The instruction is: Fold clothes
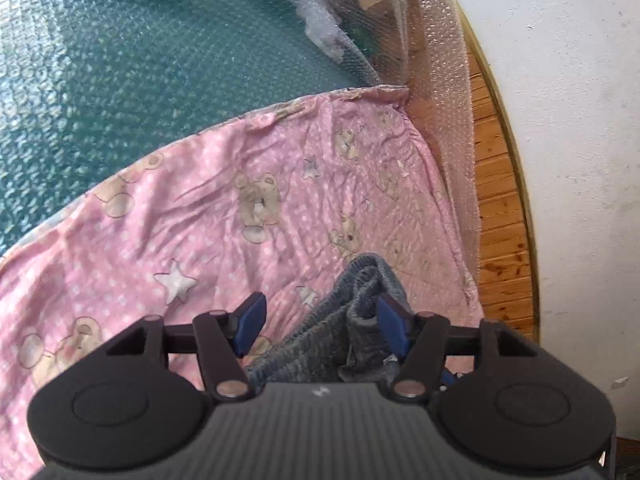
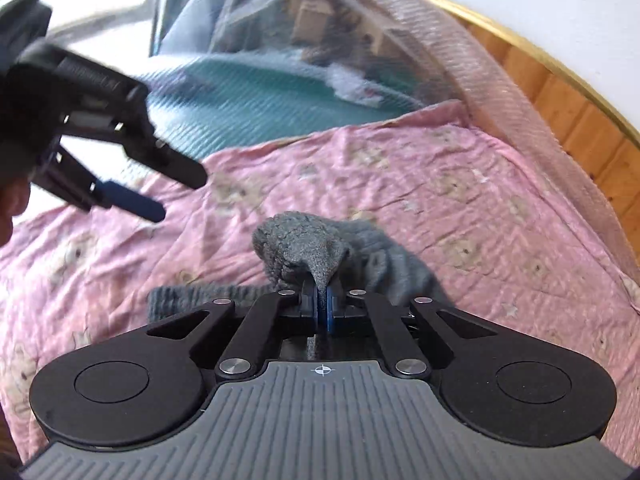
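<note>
Left gripper (image 1: 322,322): jaws apart, pitched downward, grey cloth against the right pad.
Right gripper (image 2: 322,304): jaws clamped together, grey cloth pinched between pads.

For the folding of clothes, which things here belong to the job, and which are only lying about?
Belong to the job:
- grey knitted garment, pinched in the shut right tool
- left tool, open, the garment lying between its pads
- pink bear-print sheet, the surface under the garment

Only lying about:
- bubble wrap
- green covering
- wooden floor
- white wall
</note>
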`<action>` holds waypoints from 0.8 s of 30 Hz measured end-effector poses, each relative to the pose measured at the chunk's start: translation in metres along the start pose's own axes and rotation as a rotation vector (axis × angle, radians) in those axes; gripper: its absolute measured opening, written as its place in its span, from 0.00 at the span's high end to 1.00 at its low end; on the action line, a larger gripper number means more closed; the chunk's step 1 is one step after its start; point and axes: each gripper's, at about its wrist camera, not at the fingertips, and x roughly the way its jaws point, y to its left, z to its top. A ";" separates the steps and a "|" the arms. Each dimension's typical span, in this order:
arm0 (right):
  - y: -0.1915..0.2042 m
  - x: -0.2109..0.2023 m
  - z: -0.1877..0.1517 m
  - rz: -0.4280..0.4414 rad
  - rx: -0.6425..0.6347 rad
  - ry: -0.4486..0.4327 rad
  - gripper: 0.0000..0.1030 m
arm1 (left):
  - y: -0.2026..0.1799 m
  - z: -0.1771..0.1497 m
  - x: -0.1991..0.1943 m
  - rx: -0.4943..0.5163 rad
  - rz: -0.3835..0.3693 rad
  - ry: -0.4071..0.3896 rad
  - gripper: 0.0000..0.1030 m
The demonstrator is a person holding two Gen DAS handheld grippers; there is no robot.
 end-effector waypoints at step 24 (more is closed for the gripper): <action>-0.023 -0.008 -0.050 -0.073 -0.002 0.140 0.26 | -0.037 0.023 0.148 -0.096 -0.207 0.305 0.19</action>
